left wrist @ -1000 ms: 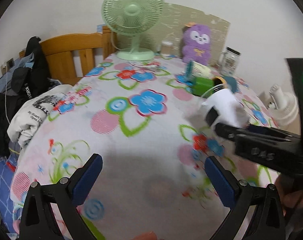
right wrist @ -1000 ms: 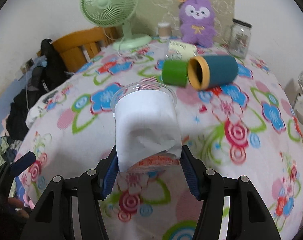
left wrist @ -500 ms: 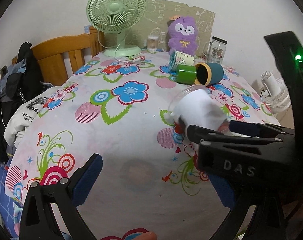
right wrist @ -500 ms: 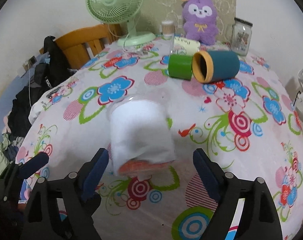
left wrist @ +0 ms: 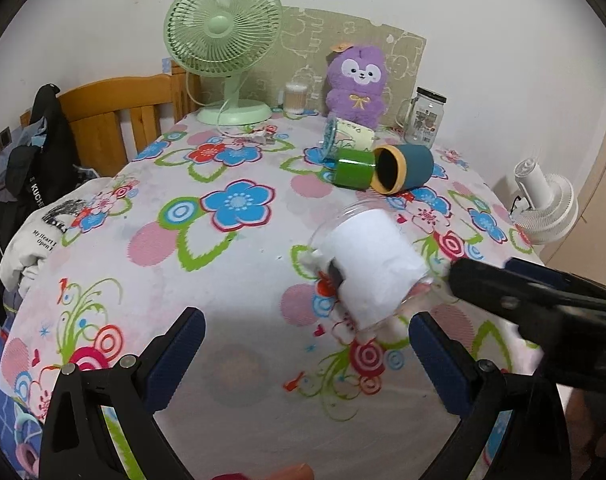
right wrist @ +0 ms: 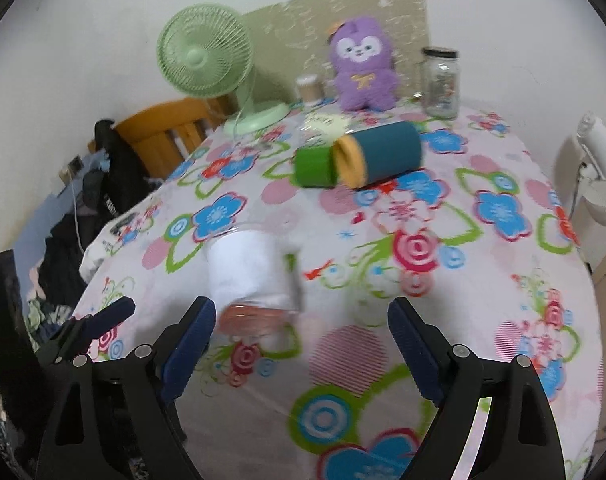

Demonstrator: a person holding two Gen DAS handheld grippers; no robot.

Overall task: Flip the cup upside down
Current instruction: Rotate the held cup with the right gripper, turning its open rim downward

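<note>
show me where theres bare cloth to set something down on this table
Widest free patch: the left half of the tablecloth, between the green fan, the white-wrapped cup and the left tool. The right side past the teal cup is also bare. Crowded: the back edge around the purple plush, jar and green cup.

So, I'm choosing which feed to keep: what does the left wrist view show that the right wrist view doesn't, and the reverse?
Only the left wrist view shows the right gripper from outside, beside the cup. Only the right wrist view shows the cup's orange end and the right gripper's open jaws. Both show the cup tilted, the teal cup and the fan.
</note>
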